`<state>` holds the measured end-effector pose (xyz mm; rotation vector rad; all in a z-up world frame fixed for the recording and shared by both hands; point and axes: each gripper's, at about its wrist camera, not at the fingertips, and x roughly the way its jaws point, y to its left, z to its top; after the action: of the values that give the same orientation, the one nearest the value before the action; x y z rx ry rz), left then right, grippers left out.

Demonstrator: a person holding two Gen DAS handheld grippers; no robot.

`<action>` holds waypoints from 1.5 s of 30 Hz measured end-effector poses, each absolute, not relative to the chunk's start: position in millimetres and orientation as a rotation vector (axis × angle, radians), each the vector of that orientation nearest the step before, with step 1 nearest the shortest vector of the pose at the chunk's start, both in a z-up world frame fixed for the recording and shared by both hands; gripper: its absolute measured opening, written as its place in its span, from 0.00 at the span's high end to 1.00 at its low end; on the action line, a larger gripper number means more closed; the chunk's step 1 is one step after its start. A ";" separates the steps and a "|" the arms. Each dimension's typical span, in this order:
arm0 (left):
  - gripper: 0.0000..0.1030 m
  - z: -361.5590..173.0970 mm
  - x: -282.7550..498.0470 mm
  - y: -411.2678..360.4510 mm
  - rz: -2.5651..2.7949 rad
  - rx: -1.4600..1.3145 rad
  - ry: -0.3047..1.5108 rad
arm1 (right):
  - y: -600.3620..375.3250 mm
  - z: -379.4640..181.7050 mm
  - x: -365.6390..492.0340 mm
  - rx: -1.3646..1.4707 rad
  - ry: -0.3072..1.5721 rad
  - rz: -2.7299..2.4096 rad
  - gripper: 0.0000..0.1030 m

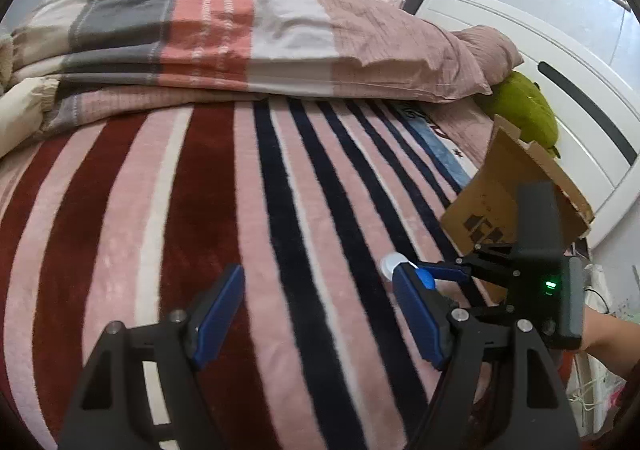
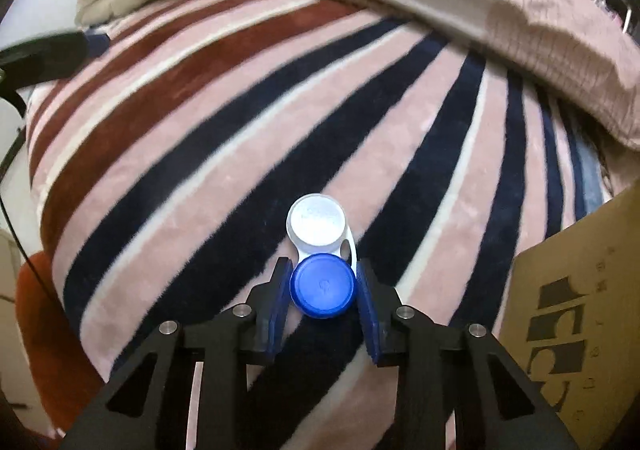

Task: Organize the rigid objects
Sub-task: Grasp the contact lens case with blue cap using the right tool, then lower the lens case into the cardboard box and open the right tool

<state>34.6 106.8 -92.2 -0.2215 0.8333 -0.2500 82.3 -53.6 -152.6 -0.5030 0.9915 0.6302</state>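
On my left wrist view, the left tongs (image 1: 320,324) hang wide apart over the striped blanket (image 1: 224,210), with nothing between the blue pads, and a broad run of bare blanket lies ahead of them up to the folded quilt (image 1: 224,30) that walls off the far side. To the right, the room narrows: the cardboard box (image 1: 504,194) stands tilted near the bed's edge, with the white headboard (image 1: 560,90) behind it and a green plush toy (image 1: 528,114) tucked between box and pillow (image 1: 488,54). The right tongs (image 1: 420,274) reach in from that side, low over the blanket and just in front of the box, and I can see my forearm (image 1: 608,342) behind their body. The contact lens case (image 1: 394,264) peeks out at their tips, white cap showing. On my right wrist view, the right tongs (image 2: 323,290) sit narrow, their pads touching either side of the case's blue cap (image 2: 323,286), which rests on the blanket; the white cap (image 2: 318,224) points away from me, beyond the fingertips. The contact lens case (image 2: 320,254) lies on a dark stripe, well apart from the quilt's edge ahead. The box wall (image 2: 572,314) rises close at my right, while the left side is open blanket out to the left tongs' finger (image 2: 48,52) at the frame's edge.
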 end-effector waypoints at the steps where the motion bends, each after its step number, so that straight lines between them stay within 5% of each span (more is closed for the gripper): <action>1: 0.29 -89.6 35.2 102.9 -0.261 -0.218 0.833 | -51.8 -145.4 78.1 -0.502 0.967 0.645 0.74; 8: 0.33 -55.2 43.0 72.4 -0.410 -0.251 0.778 | -44.5 -66.2 49.8 -0.458 0.783 0.770 0.74; 14: 0.69 -11.8 57.3 33.4 -0.535 -0.224 0.712 | -67.8 -17.1 50.9 -0.402 0.695 0.773 0.74; 30: 0.71 9.8 133.3 -148.5 -0.694 -0.029 0.789 | -223.3 7.7 107.8 -0.264 0.755 0.551 0.74; 32: 0.67 3.1 139.5 -162.4 -0.682 -0.014 0.813 | -235.6 1.6 117.8 -0.267 0.796 0.531 0.74; 34: 0.43 -1.6 142.7 -168.8 -0.648 -0.004 0.823 | -243.8 -3.0 120.6 -0.263 0.824 0.513 0.73; 36: 0.32 -2.9 142.0 -167.6 -0.621 -0.003 0.818 | -249.7 -7.6 124.8 -0.260 0.843 0.501 0.68; 38: 0.29 -0.8 137.0 -163.3 -0.598 -0.006 0.810 | -254.6 -9.3 123.7 -0.251 0.840 0.499 0.57; 40: 0.20 4.1 129.8 -155.3 -0.559 -0.013 0.791 | -257.4 -8.4 120.8 -0.245 0.831 0.502 0.54; 45: 0.16 24.3 100.7 -128.2 -0.421 -0.016 0.706 | -254.2 1.3 108.4 -0.220 0.788 0.530 0.47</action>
<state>100.7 -128.2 24.3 -0.0158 0.7056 -0.4207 108.4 -254.2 1.3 -0.2197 0.7878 0.5305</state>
